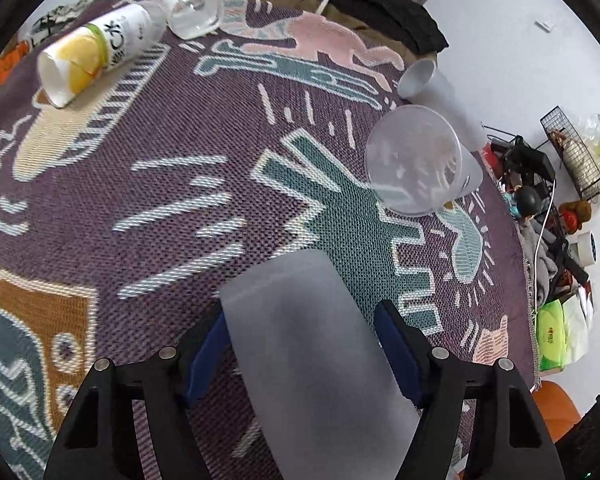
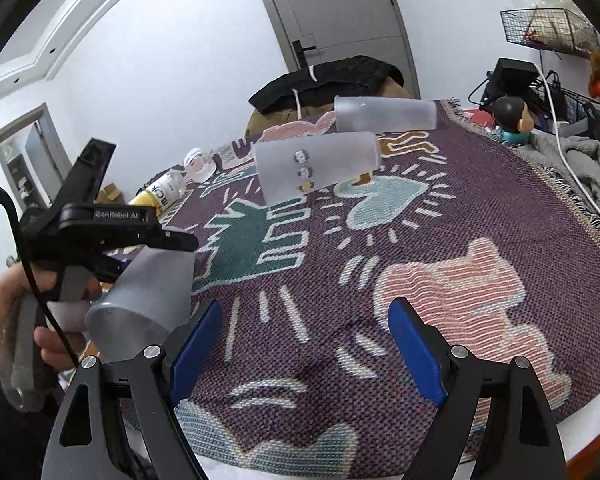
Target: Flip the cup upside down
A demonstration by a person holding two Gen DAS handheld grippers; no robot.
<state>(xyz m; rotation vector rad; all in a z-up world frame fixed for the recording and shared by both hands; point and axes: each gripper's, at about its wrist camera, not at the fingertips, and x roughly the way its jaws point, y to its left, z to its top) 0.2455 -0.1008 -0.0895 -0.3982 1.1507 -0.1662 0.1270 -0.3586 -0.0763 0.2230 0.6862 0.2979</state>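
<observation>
My left gripper (image 1: 300, 320) is shut on a frosted plastic cup (image 1: 300, 332), its blue pads against both sides; the cup is held above the patterned cloth (image 1: 140, 200). In the right wrist view the same cup (image 2: 148, 304) hangs tilted from the left gripper (image 2: 112, 236), rim toward the lower left. My right gripper (image 2: 306, 328) is open and empty over the cloth (image 2: 420, 240). A second frosted cup (image 1: 416, 160) (image 2: 316, 166) lies on its side mid-table. A third frosted cup (image 1: 428, 80) (image 2: 386, 114) lies on its side farther back.
A yellow-labelled bottle (image 1: 96, 48) (image 2: 160, 194) and a clear glass (image 1: 194, 8) (image 2: 199, 165) lie at the far side. Dark clothing (image 2: 324, 80) drapes a chair behind the table. Wire baskets (image 2: 548, 32), a figurine (image 2: 512, 118) and cables crowd the right edge.
</observation>
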